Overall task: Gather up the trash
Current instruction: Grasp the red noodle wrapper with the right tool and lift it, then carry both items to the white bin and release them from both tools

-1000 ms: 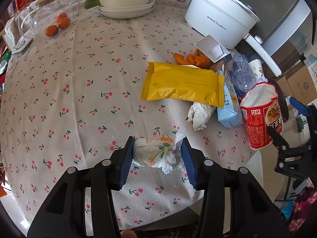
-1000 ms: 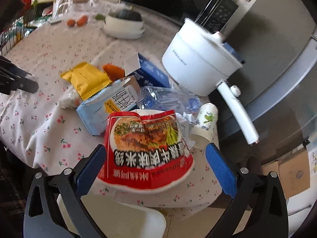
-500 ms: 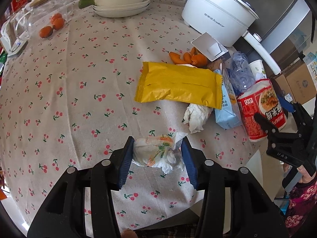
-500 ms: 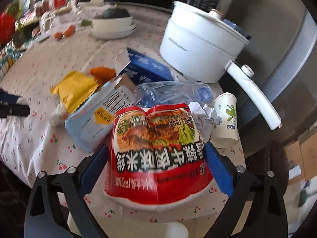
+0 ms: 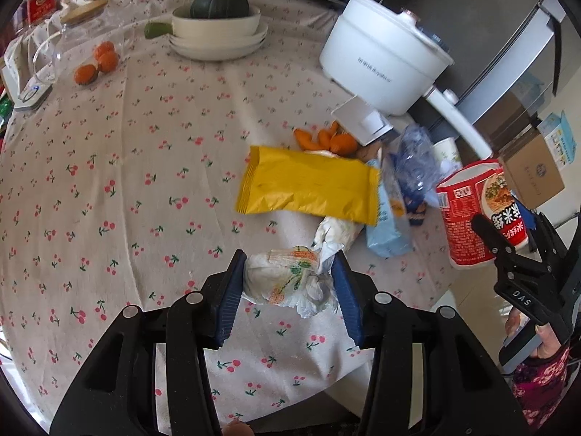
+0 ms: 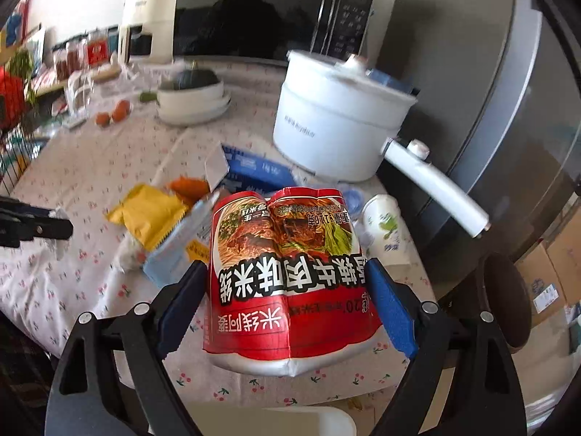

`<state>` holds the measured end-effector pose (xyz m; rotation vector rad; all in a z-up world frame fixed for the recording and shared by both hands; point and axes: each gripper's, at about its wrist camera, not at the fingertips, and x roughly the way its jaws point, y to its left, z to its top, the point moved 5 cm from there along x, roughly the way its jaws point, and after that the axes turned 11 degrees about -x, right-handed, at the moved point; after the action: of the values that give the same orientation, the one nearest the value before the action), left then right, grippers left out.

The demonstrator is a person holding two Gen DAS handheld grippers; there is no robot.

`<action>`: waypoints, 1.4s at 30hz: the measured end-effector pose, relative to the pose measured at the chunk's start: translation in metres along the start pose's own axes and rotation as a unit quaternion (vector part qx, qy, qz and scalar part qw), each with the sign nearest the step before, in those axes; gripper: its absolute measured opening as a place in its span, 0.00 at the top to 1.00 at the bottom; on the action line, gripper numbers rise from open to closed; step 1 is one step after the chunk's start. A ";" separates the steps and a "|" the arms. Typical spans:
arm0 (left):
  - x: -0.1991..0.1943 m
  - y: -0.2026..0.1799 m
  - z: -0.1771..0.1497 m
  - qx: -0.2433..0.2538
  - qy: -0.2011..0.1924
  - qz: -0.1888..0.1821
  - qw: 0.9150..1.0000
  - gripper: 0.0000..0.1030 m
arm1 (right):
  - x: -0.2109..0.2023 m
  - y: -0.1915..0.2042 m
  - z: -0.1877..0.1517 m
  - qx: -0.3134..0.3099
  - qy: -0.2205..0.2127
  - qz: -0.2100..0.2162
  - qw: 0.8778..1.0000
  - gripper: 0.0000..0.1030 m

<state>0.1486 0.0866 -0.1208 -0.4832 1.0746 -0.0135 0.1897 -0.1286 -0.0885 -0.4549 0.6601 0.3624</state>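
My left gripper [image 5: 288,283] is shut on a crumpled white printed wrapper [image 5: 287,281] just above the cherry-print tablecloth [image 5: 127,181]. My right gripper [image 6: 287,290] is shut on a crushed red instant-noodle cup [image 6: 287,272], upside down and lifted at the table's near edge; the cup also shows in the left wrist view [image 5: 475,214]. More trash lies between them: a yellow snack bag [image 5: 308,185], a light blue carton [image 5: 388,218], a white tissue wad [image 5: 336,232], a crushed clear bottle [image 5: 414,167], a paper cup [image 6: 385,229] and orange peels [image 5: 326,140].
A white electric pot [image 5: 381,61] with a long handle stands at the back right. Stacked white dishes with a green squash [image 5: 218,29] sit at the back, small oranges [image 5: 96,65] and a glass jug at the left. Cardboard boxes [image 5: 530,170] stand on the floor right.
My right gripper has closed onto the red noodle cup, crushing its sides, and lifted it. My left gripper still holds the wrapper and has shifted slightly forward.
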 end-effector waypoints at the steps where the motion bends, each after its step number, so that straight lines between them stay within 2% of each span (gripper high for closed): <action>1: -0.002 -0.001 0.001 0.000 -0.004 -0.003 1.000 0.56 | -0.007 -0.003 0.003 0.005 -0.012 -0.006 1.000 0.17; 11: -0.020 -0.010 0.003 -0.001 -0.041 -0.043 0.998 0.56 | -0.069 -0.017 0.020 0.057 -0.099 -0.046 0.992 0.16; 17: -0.030 -0.019 0.003 0.006 -0.060 -0.066 0.996 0.56 | -0.110 -0.024 0.019 0.091 -0.137 -0.088 0.982 0.15; 20: -0.036 -0.024 0.002 0.010 -0.070 -0.075 0.995 0.56 | -0.132 -0.025 0.010 0.101 -0.147 -0.123 0.976 0.14; 23: -0.040 -0.026 0.000 0.011 -0.077 -0.081 0.994 0.56 | -0.146 -0.026 -0.004 0.111 -0.147 -0.154 0.971 0.14; 29: -0.049 -0.034 -0.006 0.021 -0.095 -0.091 0.991 0.56 | -0.161 -0.028 -0.042 0.151 -0.127 -0.191 0.962 0.13; 42: -0.065 -0.053 -0.023 0.047 -0.135 -0.101 0.985 0.56 | -0.167 -0.026 -0.109 0.235 -0.065 -0.227 0.943 0.12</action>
<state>0.1089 0.0465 -0.0545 -0.4920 0.7531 -0.1718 0.0243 -0.2352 -0.0476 -0.1137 0.4730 -0.2040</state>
